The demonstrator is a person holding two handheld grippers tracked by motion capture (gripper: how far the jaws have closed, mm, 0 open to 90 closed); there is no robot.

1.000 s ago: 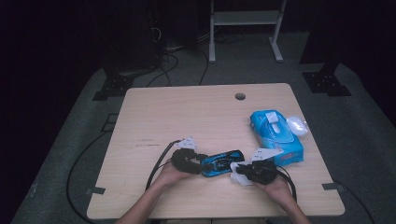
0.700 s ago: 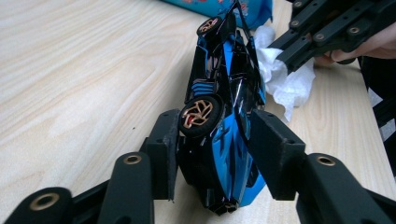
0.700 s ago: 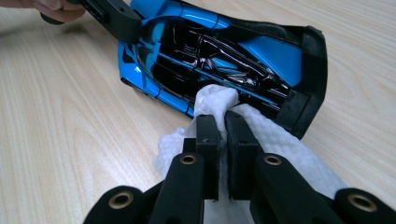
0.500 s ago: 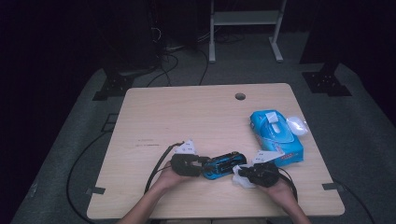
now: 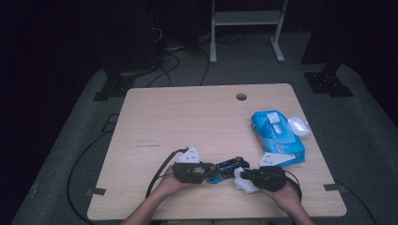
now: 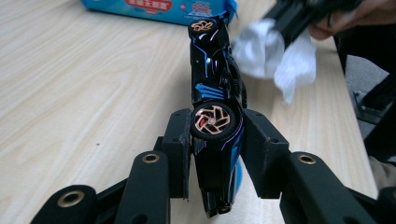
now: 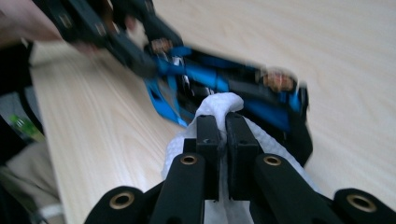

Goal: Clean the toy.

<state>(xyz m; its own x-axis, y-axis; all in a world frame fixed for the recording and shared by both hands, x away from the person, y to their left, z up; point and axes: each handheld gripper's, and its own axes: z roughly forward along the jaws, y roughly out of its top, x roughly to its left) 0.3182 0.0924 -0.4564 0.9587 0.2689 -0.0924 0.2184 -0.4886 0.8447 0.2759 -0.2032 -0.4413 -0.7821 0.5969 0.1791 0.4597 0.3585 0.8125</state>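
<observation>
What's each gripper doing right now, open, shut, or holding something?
Left gripper: shut on the toy car.
Right gripper: shut on the white wipe.

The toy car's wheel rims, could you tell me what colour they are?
Copper-gold rims with red behind the spokes, clearest in the left gripper view.

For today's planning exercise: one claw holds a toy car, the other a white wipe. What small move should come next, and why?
Probably bring the right claw slightly forward so its white wipe rubs the toy car's side. The left claw clamps the car, tipped on its side, by one end, and the wipe sits right beside the bodywork.
</observation>
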